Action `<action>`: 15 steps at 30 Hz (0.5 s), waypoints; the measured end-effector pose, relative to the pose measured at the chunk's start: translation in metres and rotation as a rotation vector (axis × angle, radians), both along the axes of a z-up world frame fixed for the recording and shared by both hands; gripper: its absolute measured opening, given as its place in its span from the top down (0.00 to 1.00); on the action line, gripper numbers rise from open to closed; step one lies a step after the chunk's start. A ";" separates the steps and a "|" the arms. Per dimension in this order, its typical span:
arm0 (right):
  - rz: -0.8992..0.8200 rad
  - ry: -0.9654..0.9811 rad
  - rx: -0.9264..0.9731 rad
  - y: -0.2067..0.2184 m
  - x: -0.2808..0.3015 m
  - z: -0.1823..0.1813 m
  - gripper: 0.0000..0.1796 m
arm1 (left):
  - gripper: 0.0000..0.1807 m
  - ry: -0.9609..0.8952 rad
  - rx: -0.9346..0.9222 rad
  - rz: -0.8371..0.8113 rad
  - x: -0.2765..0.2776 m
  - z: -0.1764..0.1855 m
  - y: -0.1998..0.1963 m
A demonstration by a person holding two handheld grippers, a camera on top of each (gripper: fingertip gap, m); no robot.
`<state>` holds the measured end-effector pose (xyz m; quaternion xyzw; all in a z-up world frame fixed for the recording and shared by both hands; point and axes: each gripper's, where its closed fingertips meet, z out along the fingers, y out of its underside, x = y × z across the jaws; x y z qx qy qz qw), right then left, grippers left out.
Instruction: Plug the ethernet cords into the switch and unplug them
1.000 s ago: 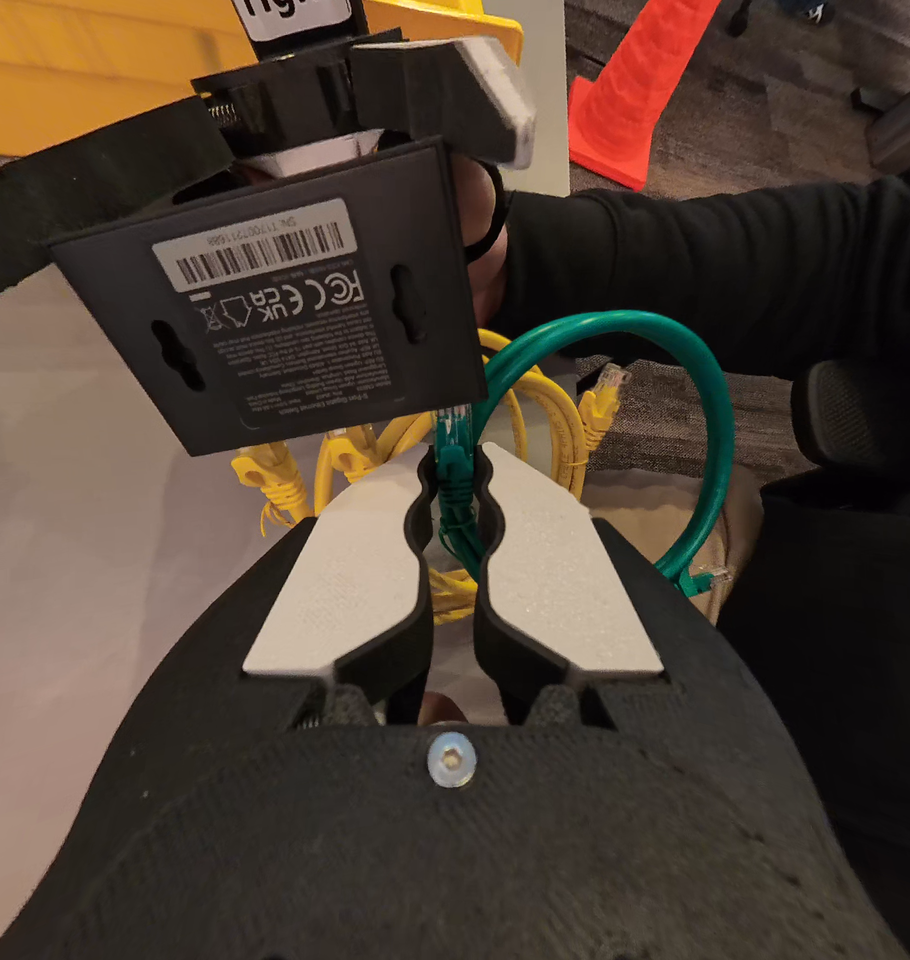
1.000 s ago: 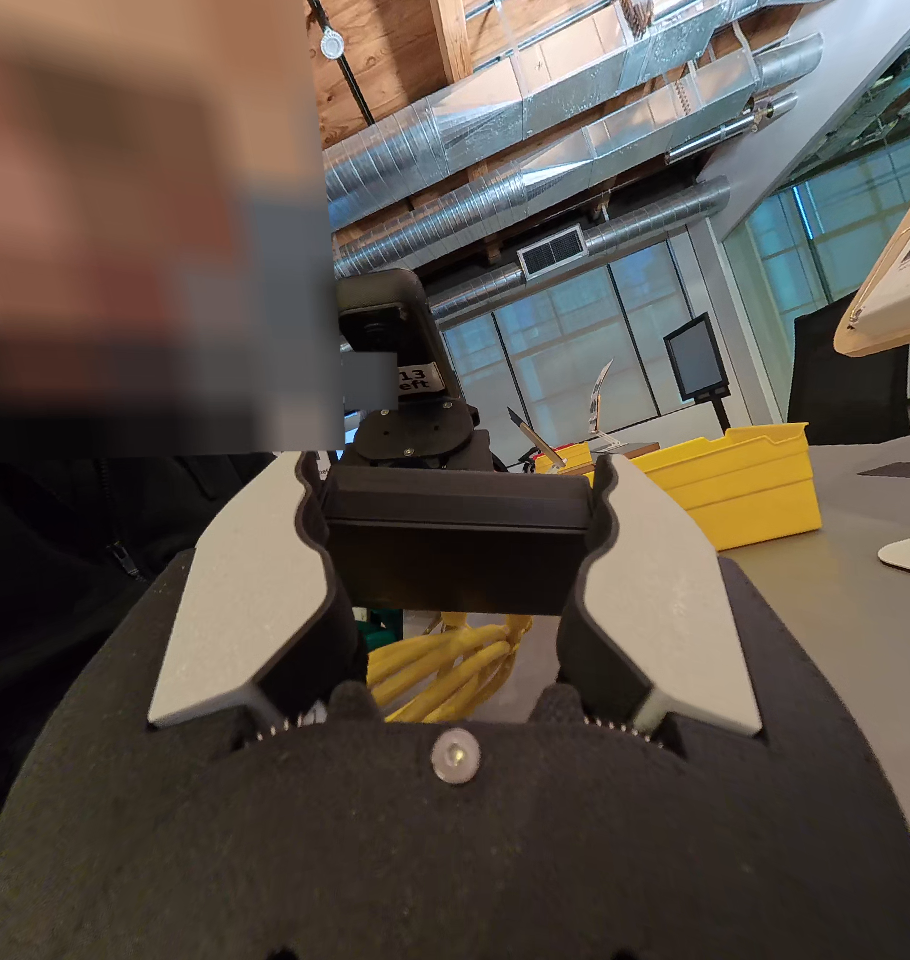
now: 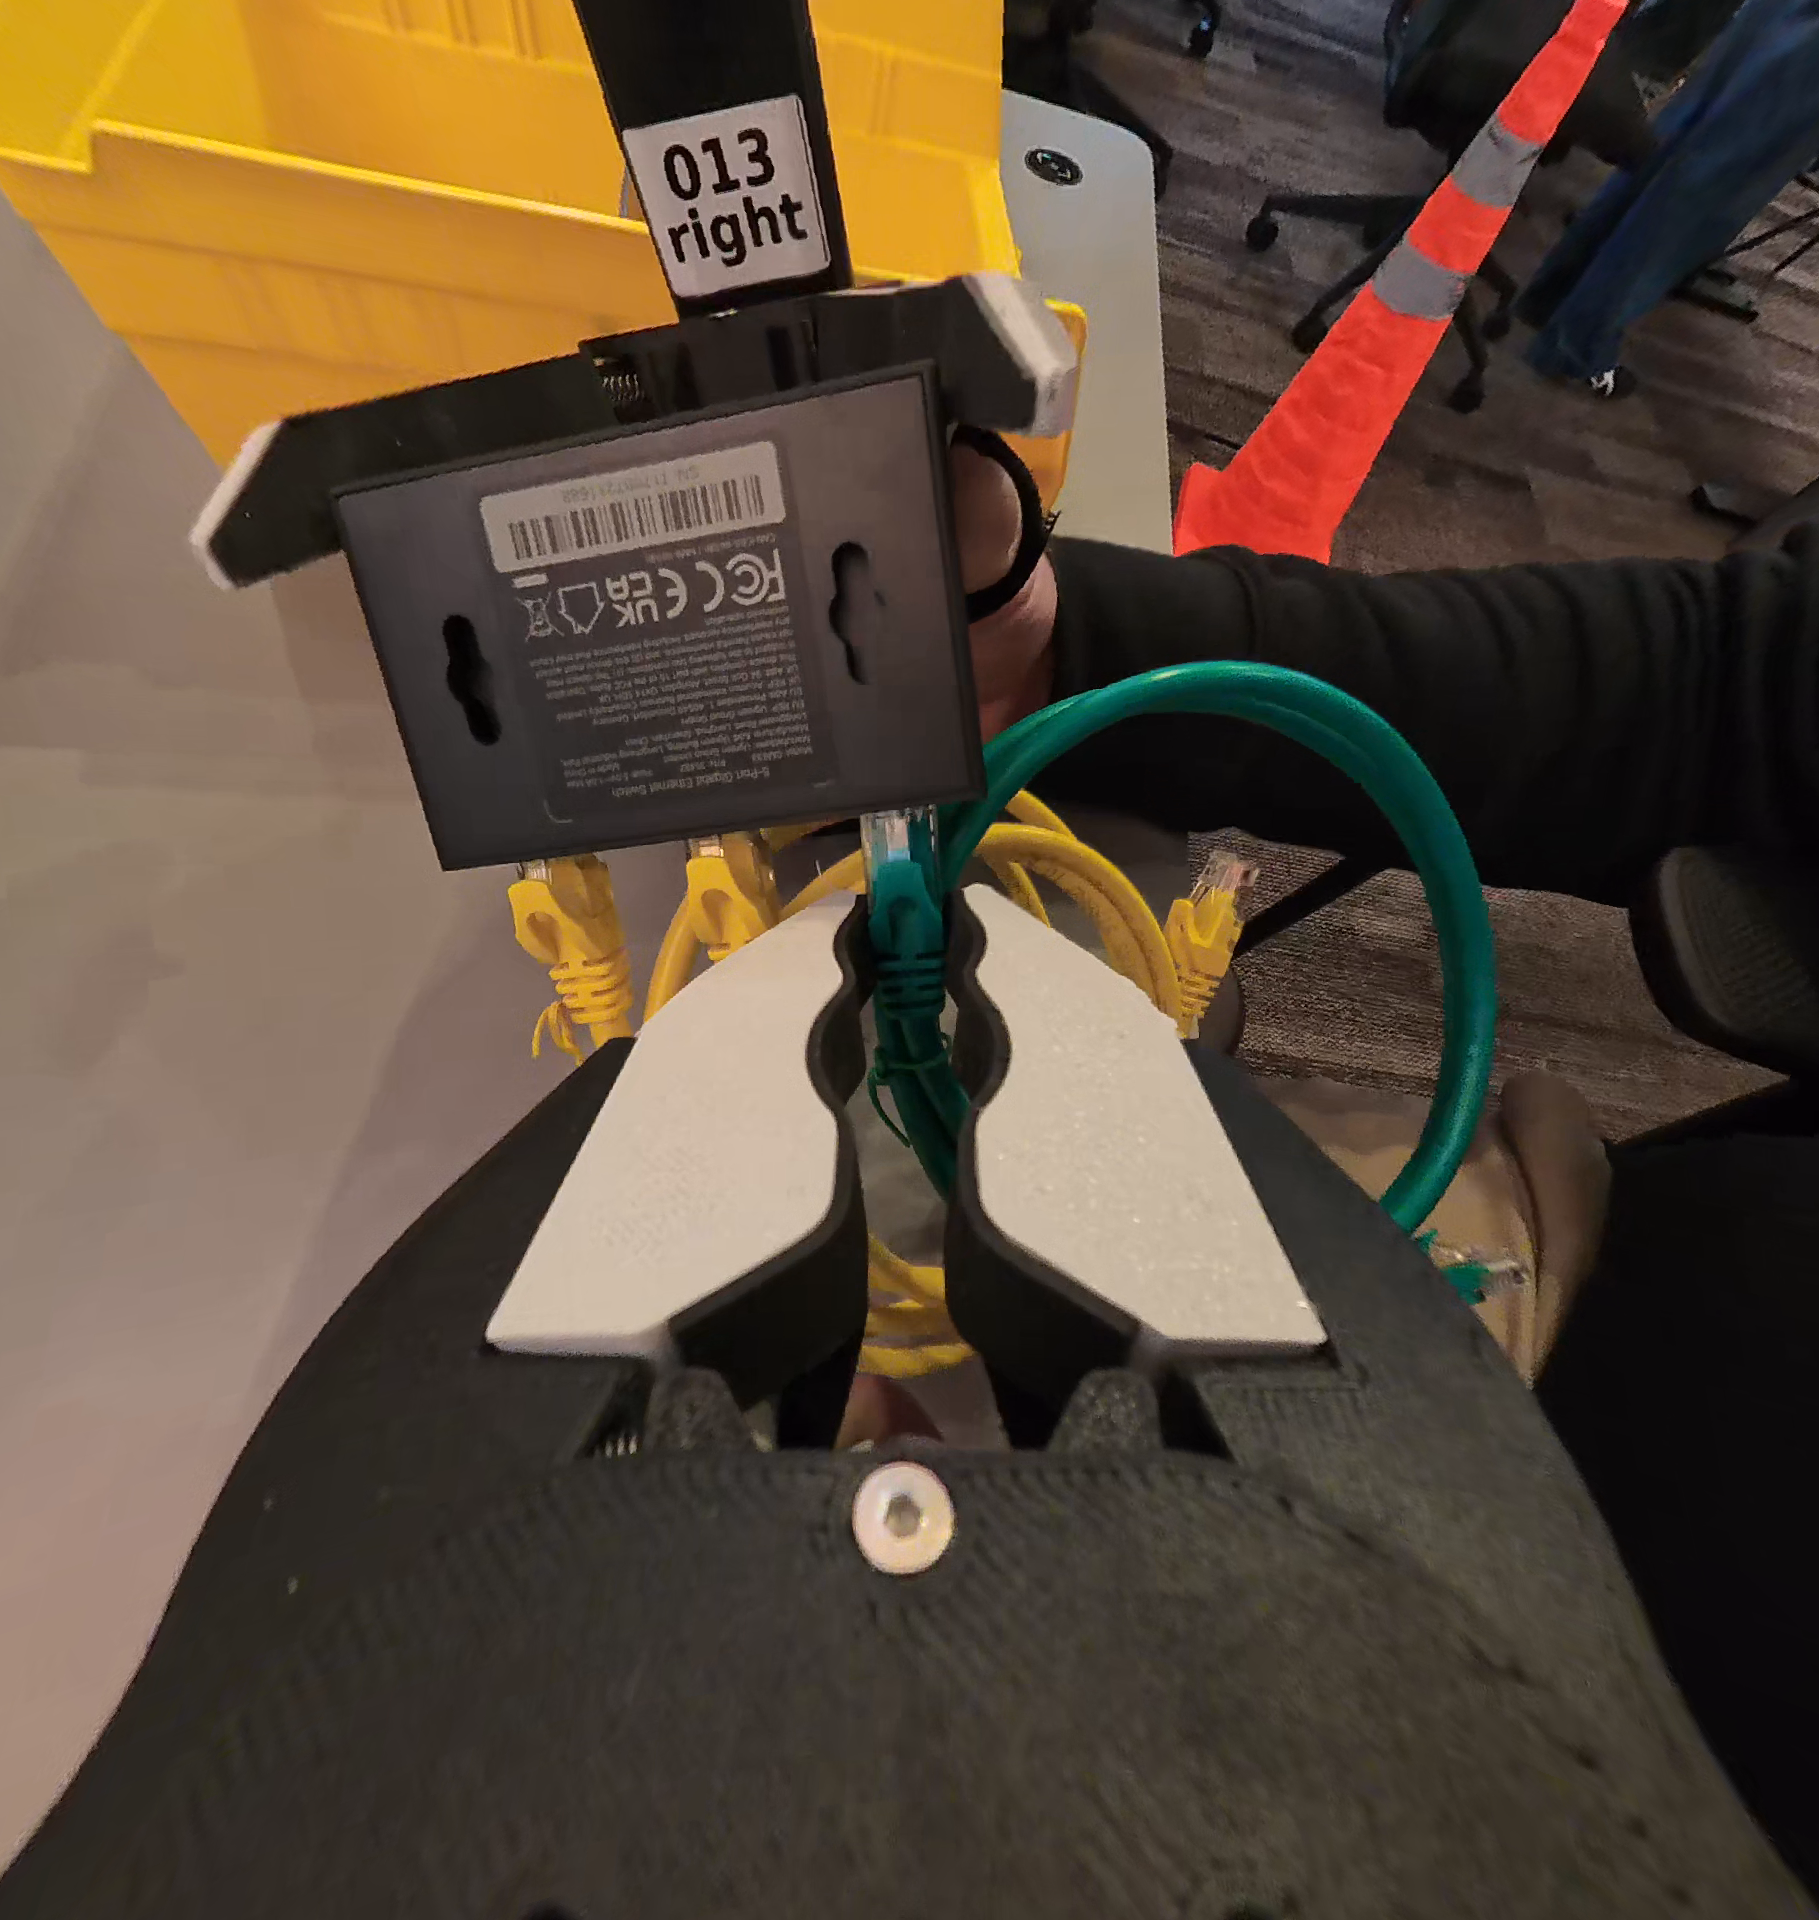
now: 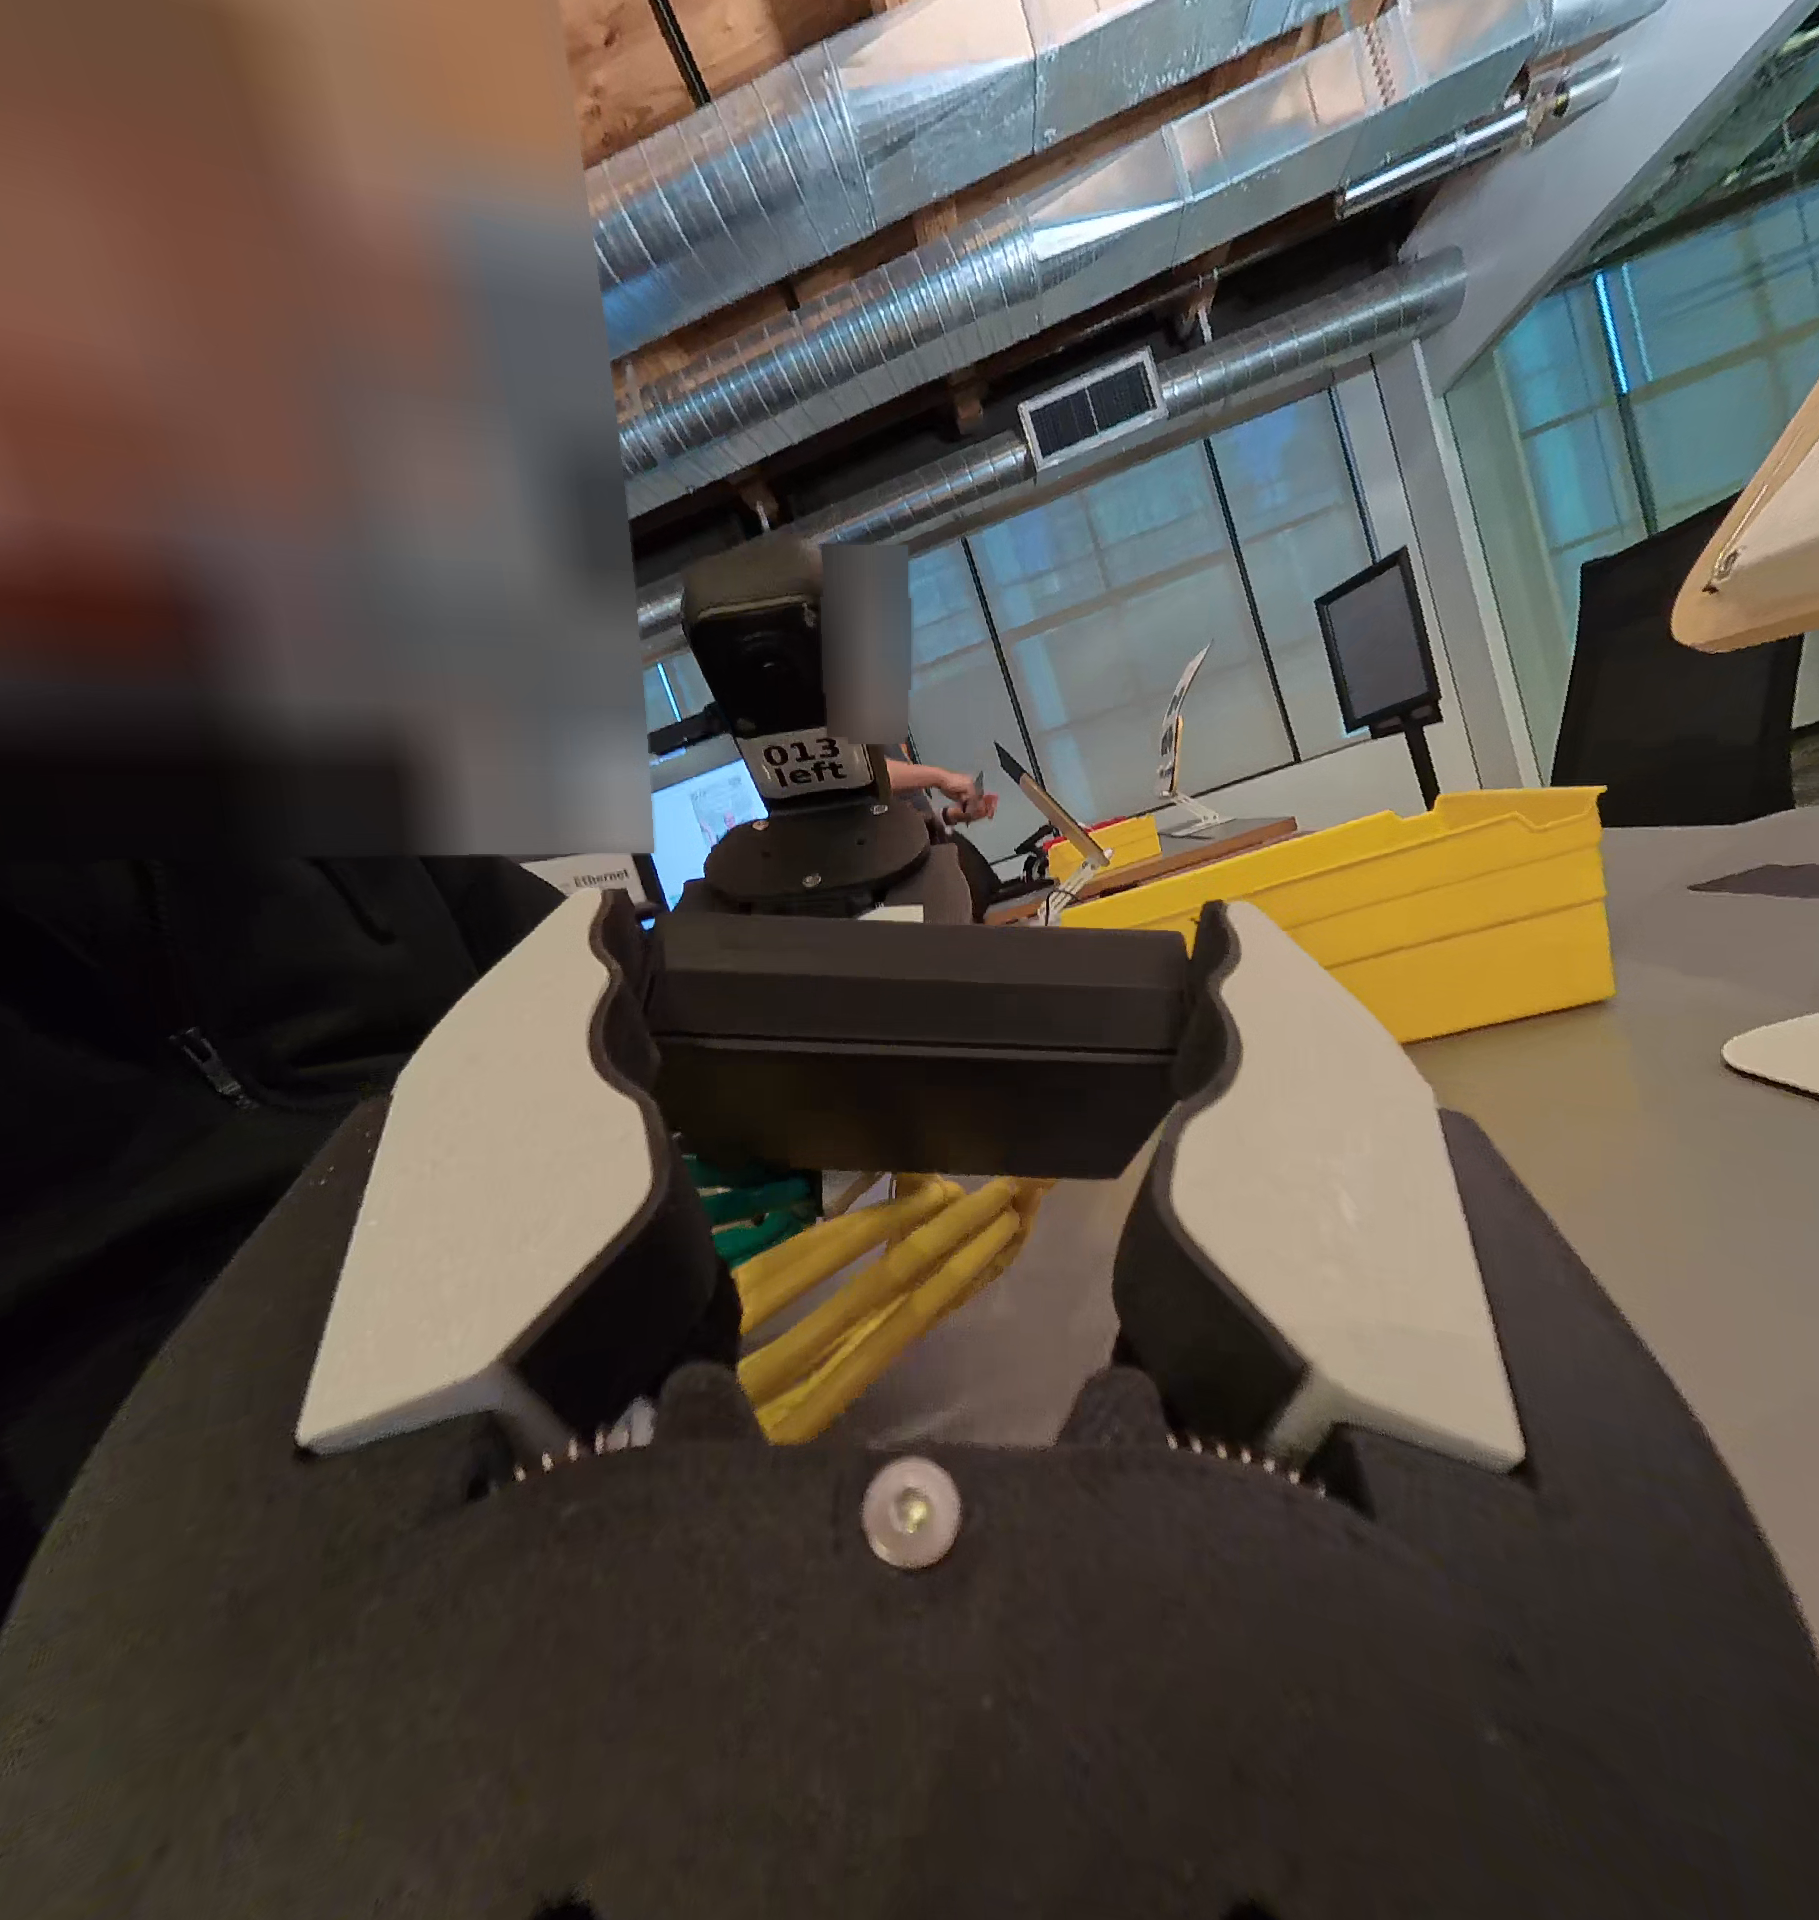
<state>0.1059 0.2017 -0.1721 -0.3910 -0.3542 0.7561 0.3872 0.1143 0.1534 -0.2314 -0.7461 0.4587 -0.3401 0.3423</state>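
The left gripper [image 3: 907, 935] pinches the green ethernet cord [image 3: 1398, 821] just behind its clear plug, whose tip sits at a port on the near edge of the black switch [image 3: 656, 623] (how far in it goes cannot be told). The right gripper [image 4: 910, 997] clamps the switch by its two short ends, underside up. Two yellow ethernet cords [image 3: 572, 935] are plugged in beside the green one; yellow bins [image 3: 313, 208] stand behind.

Your yellow bins [image 3: 313, 239] sit at table's [image 3: 105, 935] far edge; orange cone [image 3: 1383, 312] on carpet beyond; monitor [image 4: 1378, 644] behind bins.
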 end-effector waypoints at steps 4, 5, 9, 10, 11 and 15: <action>0.000 -0.046 0.019 -0.003 -0.006 -0.006 0.45 | 0.93 0.005 0.021 0.016 -0.012 0.005 -0.001; 0.006 -0.058 0.024 -0.004 -0.007 -0.007 0.45 | 0.93 0.011 0.016 0.011 -0.014 0.006 -0.002; 0.004 -0.098 0.048 -0.007 -0.013 -0.012 0.45 | 0.94 0.049 0.030 -0.002 -0.021 0.003 -0.003; 0.000 -0.104 0.055 -0.008 -0.013 -0.013 0.45 | 0.94 0.057 0.028 -0.003 -0.022 0.003 -0.003; -0.002 -0.111 0.061 -0.008 -0.014 -0.014 0.45 | 0.94 0.065 0.029 -0.007 -0.022 0.002 -0.003; -0.011 -0.140 0.078 -0.009 -0.016 -0.018 0.45 | 0.94 0.098 0.039 -0.008 -0.025 0.001 -0.002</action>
